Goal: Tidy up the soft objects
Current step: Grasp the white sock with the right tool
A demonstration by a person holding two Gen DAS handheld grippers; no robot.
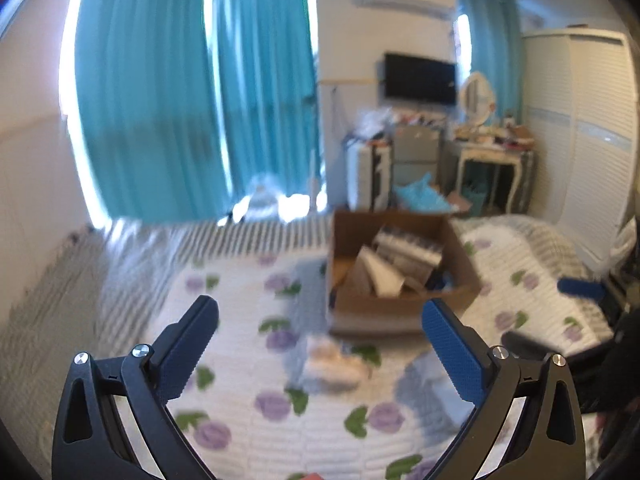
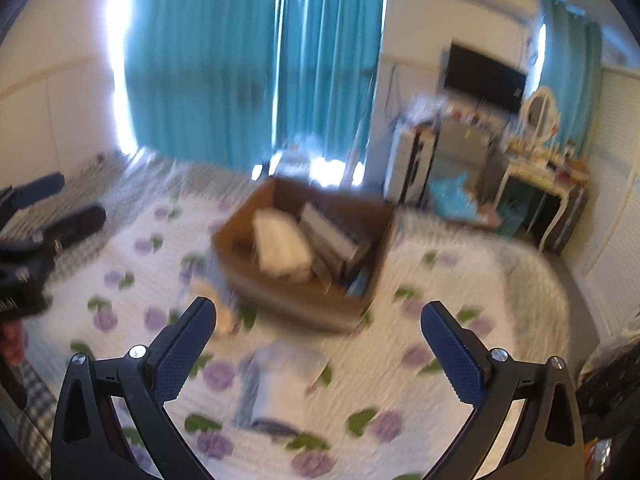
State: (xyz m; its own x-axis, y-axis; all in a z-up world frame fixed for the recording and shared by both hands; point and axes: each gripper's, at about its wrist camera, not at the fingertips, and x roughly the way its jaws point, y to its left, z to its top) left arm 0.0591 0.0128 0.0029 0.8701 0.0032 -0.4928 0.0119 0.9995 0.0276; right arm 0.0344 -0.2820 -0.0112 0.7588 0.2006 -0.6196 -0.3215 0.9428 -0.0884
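A brown cardboard box [image 1: 400,304] sits on the bed with folded pale items [image 1: 380,276] and striped items inside; it also shows in the right wrist view [image 2: 288,296]. A small cream soft item [image 1: 332,364] lies on the floral bedspread in front of the box. A folded grey-blue cloth [image 2: 280,384] lies nearer, also seen in the left wrist view [image 1: 432,388]. My left gripper [image 1: 320,312] is open and empty above the bedspread. My right gripper [image 2: 318,312] is open and empty above the grey-blue cloth. The frames are blurred.
The bed's floral bedspread [image 1: 240,400] has a striped blanket [image 1: 140,248] at the far side. Teal curtains [image 1: 180,100], a cluttered dresser [image 1: 492,148] and a white wardrobe [image 1: 580,140] stand beyond. The other gripper shows at the left edge of the right wrist view [image 2: 40,232].
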